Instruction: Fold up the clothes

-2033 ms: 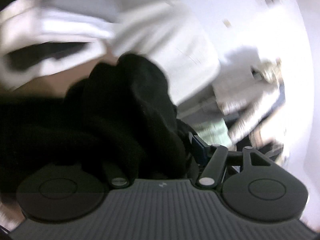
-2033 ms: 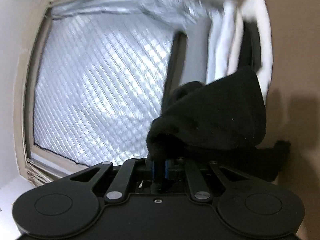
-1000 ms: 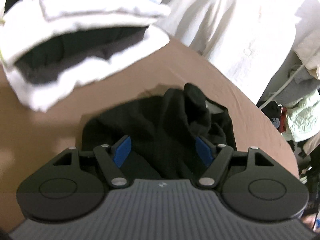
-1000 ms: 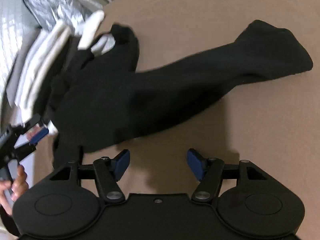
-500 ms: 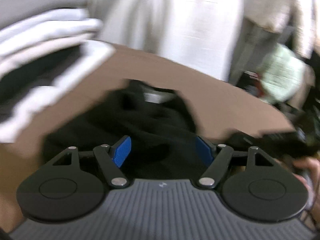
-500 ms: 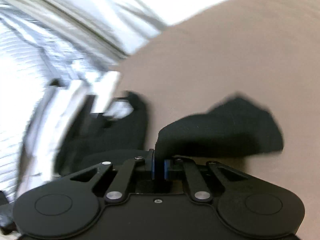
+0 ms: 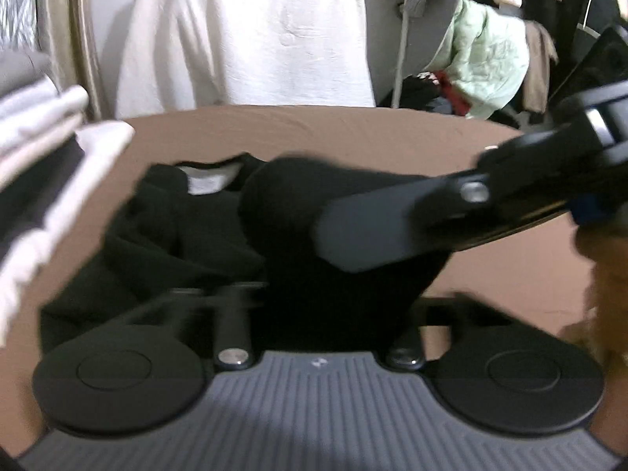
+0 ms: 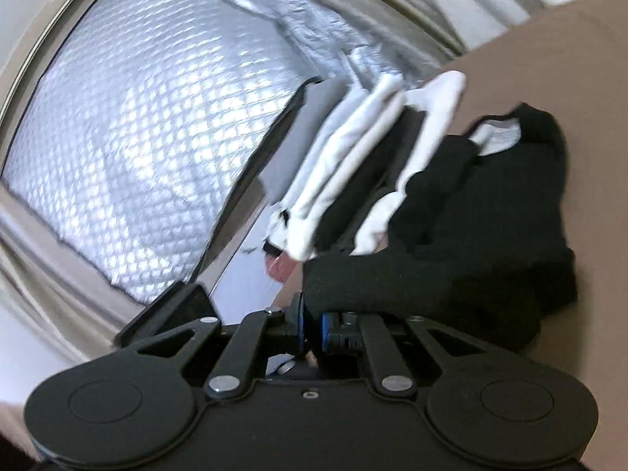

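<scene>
A black garment [image 7: 188, 227] lies crumpled on the brown table [image 7: 353, 133], its white neck label [image 7: 208, 182] facing up. My left gripper [image 7: 325, 302] is shut on the garment's near edge, and black cloth hides its fingertips. My right gripper [image 8: 312, 331] pinches a black sleeve [image 8: 412, 282] between its blue pads, with its jaws opening slightly. In the left wrist view, the right gripper's body [image 7: 392, 223] crosses from the right, holding the sleeve [image 7: 282, 196] raised above the garment. The garment's body [image 8: 490, 235] lies beyond the sleeve.
A stack of folded white and dark clothes [image 7: 43, 149] sits on the table's left, close to the garment, also seen as the stack [image 8: 353, 149]. Behind the table hang a white garment [image 7: 255, 31] and a green jacket [image 7: 486, 55]. A quilted silver panel [image 8: 137, 137] covers the window.
The left gripper, open a moment ago, has closed on the black garment and swung sideways. The right gripper closed on the sleeve, lifted it and turned toward the stack.
</scene>
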Demonstrator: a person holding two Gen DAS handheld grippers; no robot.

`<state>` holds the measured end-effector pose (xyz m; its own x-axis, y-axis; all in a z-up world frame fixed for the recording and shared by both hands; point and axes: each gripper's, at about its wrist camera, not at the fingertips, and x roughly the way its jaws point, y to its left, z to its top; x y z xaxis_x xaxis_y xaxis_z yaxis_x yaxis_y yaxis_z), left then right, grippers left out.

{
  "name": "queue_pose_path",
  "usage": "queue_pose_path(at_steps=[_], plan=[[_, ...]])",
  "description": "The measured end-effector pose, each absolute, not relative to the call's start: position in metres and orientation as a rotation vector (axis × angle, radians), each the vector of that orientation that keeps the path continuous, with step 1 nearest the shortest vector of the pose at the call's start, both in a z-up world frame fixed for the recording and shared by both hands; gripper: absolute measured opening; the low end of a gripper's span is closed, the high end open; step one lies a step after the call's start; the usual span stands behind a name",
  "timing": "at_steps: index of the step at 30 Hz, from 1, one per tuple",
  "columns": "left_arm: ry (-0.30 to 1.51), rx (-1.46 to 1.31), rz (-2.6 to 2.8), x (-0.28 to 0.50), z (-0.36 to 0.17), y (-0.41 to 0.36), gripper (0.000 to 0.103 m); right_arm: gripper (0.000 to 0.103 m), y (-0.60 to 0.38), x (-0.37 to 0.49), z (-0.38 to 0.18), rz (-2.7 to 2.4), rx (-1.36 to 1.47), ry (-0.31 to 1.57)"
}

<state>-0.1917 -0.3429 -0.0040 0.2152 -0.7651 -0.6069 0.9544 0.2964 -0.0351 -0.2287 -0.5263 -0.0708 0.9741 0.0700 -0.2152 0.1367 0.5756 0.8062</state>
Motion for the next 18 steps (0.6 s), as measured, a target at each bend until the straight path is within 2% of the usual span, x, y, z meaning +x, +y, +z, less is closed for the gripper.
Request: queue_pose_path(at_steps=[2,5,7,12,18], plan=[[0.582,0.407,-1.125,-0.184,-0.001,-0.340,0.006,0.021,-0.530,-0.229,-0.072,-0.073,0.969,0.221],[0.638,0.403,-0.857,-0.147,0.000,-0.324,0.006,0.056,-0.546,-0.238,-0.082,-0.168,1.015,0.189],[0.642,0.358,-0.681,-0.116,0.000,-0.302,0.006,0.056,-0.558,-0.243,-0.086,-0.257,1.011,0.197],[0.510,0.379,-0.172,-0.048,0.005,-0.240,0.007,0.056,-0.583,-0.244,-0.108,-0.437,1.058,0.253],[0.533,0.283,0.020,-0.016,0.000,-0.187,0.007,0.056,-0.565,-0.241,-0.129,-0.512,1.067,0.314]])
